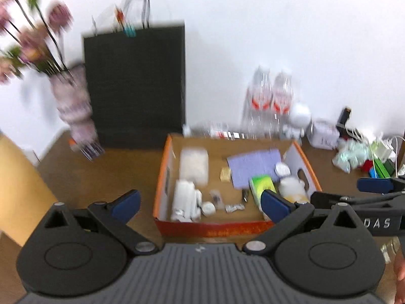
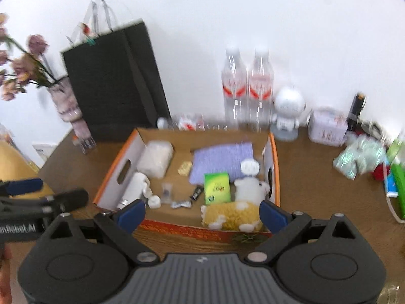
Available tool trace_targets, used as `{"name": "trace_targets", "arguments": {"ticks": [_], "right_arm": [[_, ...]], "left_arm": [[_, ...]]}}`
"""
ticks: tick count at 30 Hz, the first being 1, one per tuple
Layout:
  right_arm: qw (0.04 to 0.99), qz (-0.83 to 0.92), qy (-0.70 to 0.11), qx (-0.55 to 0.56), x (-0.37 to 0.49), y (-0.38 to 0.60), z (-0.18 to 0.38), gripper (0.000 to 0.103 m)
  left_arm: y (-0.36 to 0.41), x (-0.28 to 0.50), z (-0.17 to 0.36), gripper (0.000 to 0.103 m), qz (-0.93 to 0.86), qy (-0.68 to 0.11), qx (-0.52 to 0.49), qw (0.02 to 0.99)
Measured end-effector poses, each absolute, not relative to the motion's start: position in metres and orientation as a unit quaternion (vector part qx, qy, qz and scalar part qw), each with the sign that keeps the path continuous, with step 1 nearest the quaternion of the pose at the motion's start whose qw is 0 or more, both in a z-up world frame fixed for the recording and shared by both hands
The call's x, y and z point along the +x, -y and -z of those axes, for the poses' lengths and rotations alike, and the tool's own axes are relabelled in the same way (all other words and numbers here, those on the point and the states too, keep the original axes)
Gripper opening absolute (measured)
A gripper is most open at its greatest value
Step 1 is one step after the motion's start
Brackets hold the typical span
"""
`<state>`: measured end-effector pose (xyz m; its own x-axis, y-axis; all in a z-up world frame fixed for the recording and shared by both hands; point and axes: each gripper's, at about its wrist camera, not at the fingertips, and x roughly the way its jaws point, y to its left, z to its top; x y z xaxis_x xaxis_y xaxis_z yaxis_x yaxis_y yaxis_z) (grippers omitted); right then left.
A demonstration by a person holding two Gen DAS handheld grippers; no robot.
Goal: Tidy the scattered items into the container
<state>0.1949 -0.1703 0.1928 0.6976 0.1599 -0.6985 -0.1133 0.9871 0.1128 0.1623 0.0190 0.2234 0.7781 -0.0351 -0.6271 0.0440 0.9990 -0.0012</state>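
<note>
I have both grippers held back on the near side of the open orange-and-white cardboard box (image 2: pixel 274 162), which sits on the brown wooden tabletop (image 2: pixel 308 177). Box contents, as far as blur allows: lilac knitted cloth (image 2: pixel 222 159) at the back, green-and-yellow carton (image 2: pixel 217 187) in the middle, yellow-and-white plush toy (image 2: pixel 235 215) against the near wall, white fluffy pack (image 2: pixel 155 159) at back left, plus small wrapped bits I can't identify. What looks left to tidy lies on the table right of the box, well apart from it: a crinkly pale-green packet (image 2: pixel 359 159) and a heap of green, red and blue items behind it; too blurred to name. Step in hand, in my judgement: re-aim for the next pick. To do it well: swing the right gripper (image 2: pixel 202 211) over to the packet, come down w/ the pads either side of it, close gently since it looks soft and crushable, lift clear over the box wall before letting go. Left gripper (image 1: pixel 200 204) spread wide, nothing between its blue pads (image 1: pixel 126 202). Right gripper likewise wide apart, empty, touching nothing; the plush toy seen between its blue pads (image 2: pixel 133 211) lies in the box beyond them, not gripped.
</note>
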Motion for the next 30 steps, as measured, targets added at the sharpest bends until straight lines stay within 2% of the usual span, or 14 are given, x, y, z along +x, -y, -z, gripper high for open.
{"name": "trace_targets", "arguments": {"ticks": [5, 9, 14, 17, 22, 26, 30], "right_arm": [[0.960, -0.066, -0.270, -0.009, 0.123, 0.171, -0.205, 0.099], [0.975, -0.083, -0.205, 0.000, 0.059, 0.181, -0.187, 0.103], [0.983, -0.070, -0.163, -0.045, -0.010, 0.181, -0.127, 0.103], [0.978, -0.085, -0.190, -0.033, -0.028, 0.182, -0.084, 0.103], [0.960, -0.070, -0.270, 0.003, -0.027, 0.180, -0.030, 0.103], [0.954, -0.046, -0.296, -0.008, -0.020, 0.176, -0.011, 0.103], [0.945, -0.037, -0.326, -0.007, -0.011, 0.177, -0.001, 0.103]], "left_arm": [[-0.013, 0.086, -0.227, 0.103, 0.018, -0.239, 0.031, 0.970], [-0.013, 0.025, -0.201, 0.103, 0.037, -0.182, 0.038, 0.982], [-0.020, -0.018, -0.133, 0.103, 0.012, -0.200, 0.015, 0.980], [-0.022, -0.023, -0.096, 0.103, 0.032, -0.240, -0.004, 0.970], [-0.010, -0.016, -0.048, 0.103, 0.041, -0.298, 0.029, 0.953], [-0.003, -0.016, -0.027, 0.103, 0.037, -0.308, 0.052, 0.949], [-0.008, -0.008, -0.017, 0.103, 0.038, -0.329, 0.028, 0.943]]}}
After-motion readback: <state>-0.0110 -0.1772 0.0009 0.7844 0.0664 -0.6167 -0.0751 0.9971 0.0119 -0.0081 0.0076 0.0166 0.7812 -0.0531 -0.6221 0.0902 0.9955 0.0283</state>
